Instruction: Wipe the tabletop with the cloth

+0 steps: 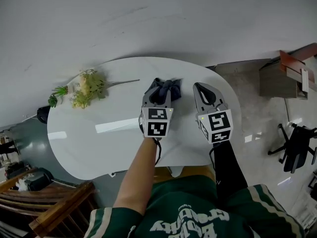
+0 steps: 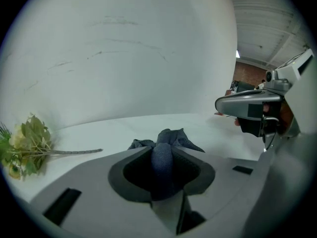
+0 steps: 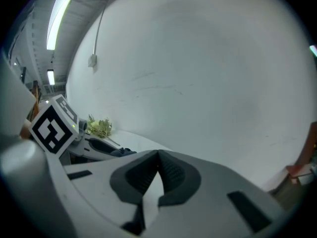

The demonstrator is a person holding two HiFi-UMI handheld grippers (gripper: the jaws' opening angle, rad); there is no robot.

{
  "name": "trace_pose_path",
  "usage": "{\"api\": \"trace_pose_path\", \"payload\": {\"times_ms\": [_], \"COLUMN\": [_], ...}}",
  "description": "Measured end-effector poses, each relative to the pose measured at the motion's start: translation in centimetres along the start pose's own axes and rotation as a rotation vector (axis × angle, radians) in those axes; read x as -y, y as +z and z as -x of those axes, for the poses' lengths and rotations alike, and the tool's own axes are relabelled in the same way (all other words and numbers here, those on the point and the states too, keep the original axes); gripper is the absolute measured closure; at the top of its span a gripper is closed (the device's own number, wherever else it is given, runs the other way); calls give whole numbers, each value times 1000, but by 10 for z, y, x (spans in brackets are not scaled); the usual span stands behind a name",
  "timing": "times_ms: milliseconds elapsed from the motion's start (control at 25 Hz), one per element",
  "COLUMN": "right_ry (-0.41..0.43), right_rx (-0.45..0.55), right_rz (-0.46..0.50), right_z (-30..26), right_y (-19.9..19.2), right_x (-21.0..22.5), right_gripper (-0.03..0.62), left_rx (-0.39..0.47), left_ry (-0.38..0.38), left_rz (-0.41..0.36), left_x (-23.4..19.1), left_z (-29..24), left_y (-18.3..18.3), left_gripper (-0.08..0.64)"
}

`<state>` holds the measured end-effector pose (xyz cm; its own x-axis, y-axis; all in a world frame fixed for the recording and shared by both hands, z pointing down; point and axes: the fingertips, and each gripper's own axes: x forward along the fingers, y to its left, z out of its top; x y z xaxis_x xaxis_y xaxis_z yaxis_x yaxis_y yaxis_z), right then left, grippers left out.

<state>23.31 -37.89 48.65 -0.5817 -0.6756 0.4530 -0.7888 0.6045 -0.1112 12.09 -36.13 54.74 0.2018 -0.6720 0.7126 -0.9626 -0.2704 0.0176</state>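
Note:
A dark blue cloth [image 1: 164, 91] is bunched between the jaws of my left gripper [image 1: 162, 95], which is shut on it above the white oval tabletop [image 1: 109, 128]. In the left gripper view the cloth [image 2: 166, 155] fills the gap between the jaws and spills out ahead of them. My right gripper [image 1: 202, 92] hovers just right of the left one over the table's right part. Its jaws meet at the tips with nothing between them [image 3: 158, 157]. From the right gripper view the left gripper [image 3: 74, 138] and a bit of cloth [image 3: 124, 152] show at the left.
A bunch of artificial flowers [image 1: 81, 89] with a long stem lies at the table's far left [image 2: 25, 145]. A white wall runs behind the table. A wooden chair [image 1: 54, 207] stands at the near left, an office chair [image 1: 297, 145] and a cabinet [image 1: 287, 73] at the right.

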Motion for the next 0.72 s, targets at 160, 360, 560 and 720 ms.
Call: {"api": "trace_pose_path", "payload": {"times_ms": [160,360,560,720], "right_ry": [14,24,2,-37], "right_rx": [-16,-28,-39,-34], "right_rz": [29,65,86,86], "right_z": [-20,-46,-72,-86], "right_y": [5,13,16,21], "right_x": [-36,-103,-177,-224], "right_gripper": [588,588,588,588], "left_rx": [0,11,20,28], "left_ry": [12,9,-20,-45], "left_rz": [11,25,29,27], "left_x": [-39,-93,-151,-189], "left_z": [16,45,74,95], "left_y": [-17,-44,-75,-96], "left_gripper": [446,448,448,449]}}
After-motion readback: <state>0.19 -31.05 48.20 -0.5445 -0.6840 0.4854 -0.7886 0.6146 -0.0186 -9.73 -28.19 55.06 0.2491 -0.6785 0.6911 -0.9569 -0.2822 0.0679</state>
